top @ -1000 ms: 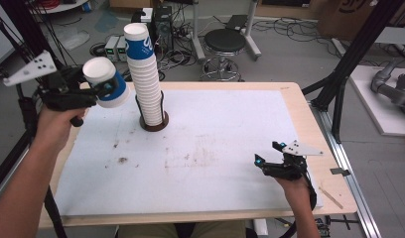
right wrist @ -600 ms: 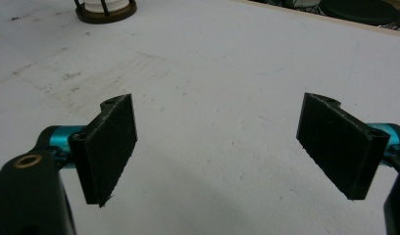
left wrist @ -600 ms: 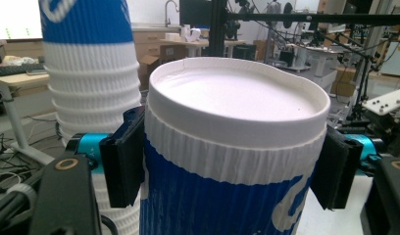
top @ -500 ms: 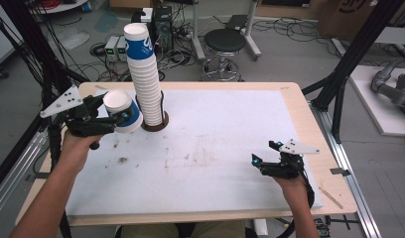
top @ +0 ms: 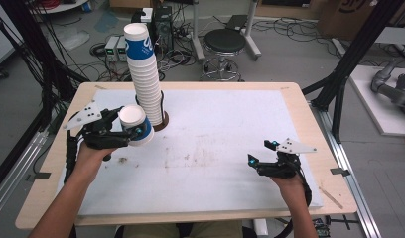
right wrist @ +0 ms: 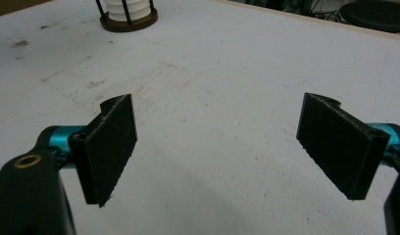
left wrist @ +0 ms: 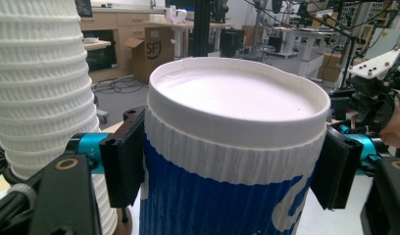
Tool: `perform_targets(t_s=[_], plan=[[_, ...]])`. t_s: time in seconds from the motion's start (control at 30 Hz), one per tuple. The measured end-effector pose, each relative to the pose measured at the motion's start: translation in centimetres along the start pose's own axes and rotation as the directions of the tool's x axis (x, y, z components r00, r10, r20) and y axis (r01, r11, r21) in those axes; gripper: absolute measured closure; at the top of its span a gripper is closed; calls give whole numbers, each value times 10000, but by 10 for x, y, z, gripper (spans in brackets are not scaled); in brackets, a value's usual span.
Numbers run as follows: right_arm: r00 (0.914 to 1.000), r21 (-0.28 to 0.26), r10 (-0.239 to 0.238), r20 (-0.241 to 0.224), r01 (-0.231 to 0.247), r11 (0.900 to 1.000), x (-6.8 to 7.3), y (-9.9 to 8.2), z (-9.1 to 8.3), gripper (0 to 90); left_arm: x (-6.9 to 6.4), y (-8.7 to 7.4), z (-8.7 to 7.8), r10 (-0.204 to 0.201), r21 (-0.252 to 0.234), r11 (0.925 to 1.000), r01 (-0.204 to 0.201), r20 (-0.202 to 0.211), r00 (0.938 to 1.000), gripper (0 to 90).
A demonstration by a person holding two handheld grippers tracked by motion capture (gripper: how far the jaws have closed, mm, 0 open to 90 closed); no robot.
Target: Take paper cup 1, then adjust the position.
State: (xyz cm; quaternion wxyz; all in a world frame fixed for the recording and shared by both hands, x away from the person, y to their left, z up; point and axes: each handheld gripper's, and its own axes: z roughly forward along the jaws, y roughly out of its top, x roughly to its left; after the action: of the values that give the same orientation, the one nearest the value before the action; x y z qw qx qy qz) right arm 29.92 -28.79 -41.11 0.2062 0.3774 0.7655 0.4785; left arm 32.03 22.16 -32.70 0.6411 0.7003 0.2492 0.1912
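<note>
The left gripper (top: 136, 133) is clamping a single paper cup (top: 135, 124), both black pads pressing its sides just under the rim; the cup is showing a white ribbed band up top and a blue printed wrap below (white lettering partly visible), its white inside bare; it is hanging upright over the white table (top: 230, 129), just beside the tall stack of cups (top: 143, 74) in its dark round base; the right gripper (top: 257, 161) is resting low near the table's right edge, jaws spread wide with nothing between them.

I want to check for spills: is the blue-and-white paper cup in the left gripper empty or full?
Empty: the blue-and-white paper cup shows only a bare white inside.
</note>
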Motion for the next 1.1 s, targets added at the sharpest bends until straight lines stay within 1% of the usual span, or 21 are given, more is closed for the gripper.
perform_targets(t_s=[0.07, 0.17, 0.33, 0.4, 0.47, 0.53, 0.63, 0.77, 0.8, 0.83, 0.87, 0.9, 0.93, 1.0, 1.03, 1.07, 1.1], plan=[[10000, -1, 1, -37, -1, 10000, 1, 0, 0, 153, -1, -1, 0, -21, -12, 10000, 21, 22, 10000, 273], [9999, -38, -123, -93, 122, 9999, 3, 2, 1, 153, -3, -3, 1, -34, 32, 10000, 33, 115, 9999, 272], [9992, -145, -158, -356, 153, 9998, 7, 6, 4, 153, -5, -4, 6, -52, 75, 10000, 50, 291, 9996, 272], [9987, -186, -219, -456, 211, 9996, 8, 7, 5, 153, -7, -4, 11, -46, 143, 9999, 40, 444, 9990, 272], [9978, -130, -196, -628, 188, 9997, 9, 8, 8, 153, -7, -5, 14, -83, 148, 9999, 75, 527, 9986, 272], [9946, -61, -163, -1028, 157, 9999, 10, 8, 9, 154, -7, -5, 16, -104, 145, 9998, 96, 582, 9983, 272], [9904, -119, -264, -1354, 250, 9996, 13, 10, 12, 153, -11, -7, 24, -74, 236, 9997, 54, 824, 9966, 273], [9828, -272, -347, -1814, 303, 9992, 18, 14, 16, 153, -15, -10, 31, -85, 301, 9995, 50, 1152, 9933, 273], [9828, -272, -347, -1814, 303, 9992, 18, 14, 16, 153, -15, -10, 31, -85, 301, 9995, 50, 1152, 9933, 273], [9796, -284, -464, -1956, 416, 9987, 20, 16, 18, 153, -16, -11, 35, -84, 296, 9996, 47, 1275, 9918, 272], [9796, -284, -464, -1956, 416, 9987, 20, 16, 18, 153, -16, -11, 35, -84, 296, 9996, 47, 1275, 9918, 273], [9768, -316, -692, -2025, 641, 9974, 23, 19, 21, 153, -18, -12, 38, -158, 262, 9996, 122, 1417, 9898, 272], [9781, -346, -781, -1931, 728, 9967, 24, 20, 22, 153, -18, -12, 38, -158, 262, 9996, 122, 1417, 9898, 272], [9775, -376, -794, -1952, 735, 9966, 25, 21, 22, 153, -19, -12, 42, -148, 245, 9996, 114, 1472, 9890, 272], [9735, -457, -833, -2129, 753, 9961, 26, 23, 25, 153, -20, -13, 45, -248, 180, 9996, 223, 1561, 9874, 273], [9713, -469, -835, -2225, 748, 9961, 26, 24, 27, 153, -20, -13, 45, -248, 180, 9996, 223, 1561, 9874, 273], [9692, -438, -821, -2320, 739, 9963, 27, 25, 29, 153, -20, -13, 48, -307, 202, 9994, 278, 1639, 9860, 273]])
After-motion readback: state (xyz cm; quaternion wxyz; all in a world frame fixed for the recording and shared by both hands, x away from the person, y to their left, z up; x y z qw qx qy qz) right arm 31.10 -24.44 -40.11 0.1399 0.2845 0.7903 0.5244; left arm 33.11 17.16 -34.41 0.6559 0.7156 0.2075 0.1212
